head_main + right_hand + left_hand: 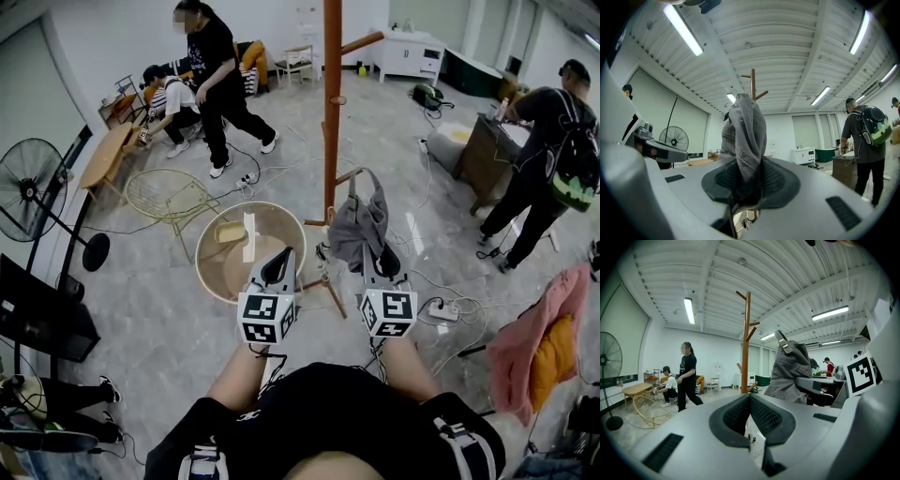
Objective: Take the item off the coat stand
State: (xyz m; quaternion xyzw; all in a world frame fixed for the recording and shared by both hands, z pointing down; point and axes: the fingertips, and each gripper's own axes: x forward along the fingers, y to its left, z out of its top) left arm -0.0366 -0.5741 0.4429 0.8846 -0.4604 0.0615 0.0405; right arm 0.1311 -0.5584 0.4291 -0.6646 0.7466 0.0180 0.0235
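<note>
The brown wooden coat stand (332, 112) rises from the floor just ahead of me. A grey fabric item (359, 225) with a buckled strap hangs beside the pole, low down. My right gripper (380, 267) is shut on its lower part; in the right gripper view the grey cloth (747, 136) is pinched between the pads and stands up in front of the stand (753, 82). In the left gripper view the item (790, 371) sits right of the pole (747, 333), apart from it. My left gripper (278, 270) is next to the right one, jaws together and holding nothing (750, 416).
A round wicker basket (211, 272) lies left of the stand's feet, with a wire chair (169, 197) and a floor fan (33, 178) further left. People stand at the back left (216, 84) and at the right (553, 159). Cables and a power strip (445, 312) lie on the floor at the right.
</note>
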